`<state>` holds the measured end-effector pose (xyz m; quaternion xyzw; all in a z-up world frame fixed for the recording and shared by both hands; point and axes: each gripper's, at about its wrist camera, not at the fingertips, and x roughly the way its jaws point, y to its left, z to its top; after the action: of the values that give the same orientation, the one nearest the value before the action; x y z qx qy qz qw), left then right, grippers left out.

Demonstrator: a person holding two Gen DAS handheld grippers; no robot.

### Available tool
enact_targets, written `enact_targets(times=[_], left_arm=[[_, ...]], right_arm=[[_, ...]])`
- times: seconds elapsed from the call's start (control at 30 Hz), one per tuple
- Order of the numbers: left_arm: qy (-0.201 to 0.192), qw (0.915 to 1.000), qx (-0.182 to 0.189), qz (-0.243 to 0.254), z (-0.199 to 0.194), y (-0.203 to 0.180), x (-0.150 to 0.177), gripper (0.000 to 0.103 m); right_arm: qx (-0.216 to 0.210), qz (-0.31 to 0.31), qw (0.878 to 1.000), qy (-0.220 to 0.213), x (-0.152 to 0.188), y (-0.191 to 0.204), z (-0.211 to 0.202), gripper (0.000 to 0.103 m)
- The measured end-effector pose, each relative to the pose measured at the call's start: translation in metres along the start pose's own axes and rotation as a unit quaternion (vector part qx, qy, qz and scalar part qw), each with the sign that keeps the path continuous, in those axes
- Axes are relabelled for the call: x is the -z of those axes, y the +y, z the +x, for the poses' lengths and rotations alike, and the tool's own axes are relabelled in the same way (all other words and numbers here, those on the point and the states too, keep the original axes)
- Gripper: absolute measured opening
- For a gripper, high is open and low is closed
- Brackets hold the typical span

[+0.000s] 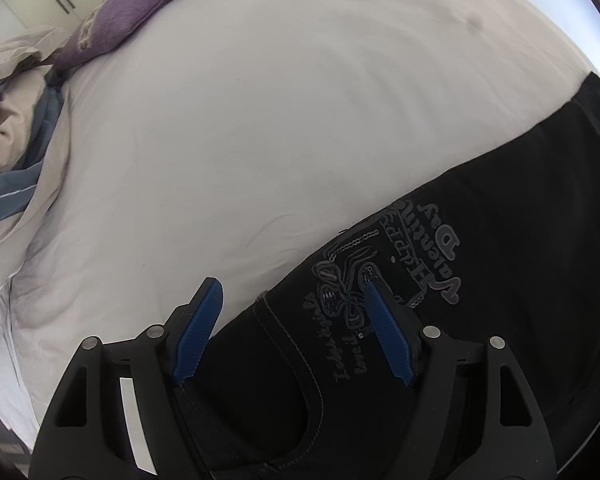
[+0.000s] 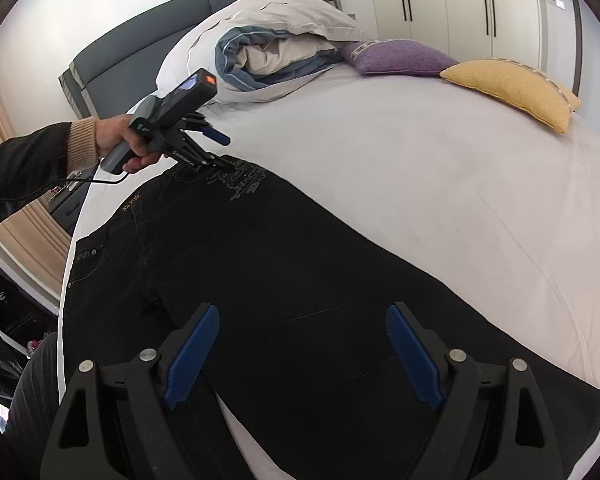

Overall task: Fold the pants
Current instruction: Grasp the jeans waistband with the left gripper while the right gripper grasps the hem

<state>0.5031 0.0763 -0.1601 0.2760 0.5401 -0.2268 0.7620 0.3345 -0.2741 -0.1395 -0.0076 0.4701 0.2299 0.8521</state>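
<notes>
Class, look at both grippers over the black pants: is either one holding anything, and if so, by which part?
Nothing is held. The left gripper and right gripper are both open above the pants.

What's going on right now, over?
Left tool open, over printed back pocket. Right tool open, above a leg. Black pants flat on bed sheet, unfolded. Nothing in the way.

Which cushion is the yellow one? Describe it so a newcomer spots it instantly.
Start at the bed with its pale sheet; black pants lie across the near side. Look at the far edge toward the wardrobe doors: two cushions sit together. The yellow cushion is the mustard one, right of the purple cushion.
</notes>
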Motion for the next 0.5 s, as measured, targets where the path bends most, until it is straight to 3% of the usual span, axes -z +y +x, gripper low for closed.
enact_targets(times=[0.1, 0.3, 0.37, 0.4, 0.5], left_arm=[[0.023, 0.9997, 0.007, 0.001, 0.021, 0.005, -0.002, 0.073], [0.040, 0.9959, 0.059, -0.056, 0.045, 0.029, -0.007, 0.073], [0.042, 0.9954, 0.061, -0.060, 0.049, 0.033, -0.009, 0.070], [0.043, 0.9950, 0.062, -0.065, 0.051, 0.033, -0.010, 0.068], [0.035, 0.9947, 0.074, -0.063, 0.043, 0.021, -0.005, 0.040]], right_arm=[[-0.003, -0.002, 1.000, 0.009, 0.002, -0.001, 0.010, 0.085], [-0.012, -0.011, 1.000, 0.016, -0.002, 0.007, 0.019, 0.081], [-0.017, -0.017, 1.000, 0.015, -0.005, 0.010, 0.019, 0.080], [-0.017, -0.019, 1.000, 0.014, -0.008, 0.012, 0.019, 0.080], [-0.017, -0.026, 0.999, 0.013, -0.015, 0.015, 0.021, 0.079]])
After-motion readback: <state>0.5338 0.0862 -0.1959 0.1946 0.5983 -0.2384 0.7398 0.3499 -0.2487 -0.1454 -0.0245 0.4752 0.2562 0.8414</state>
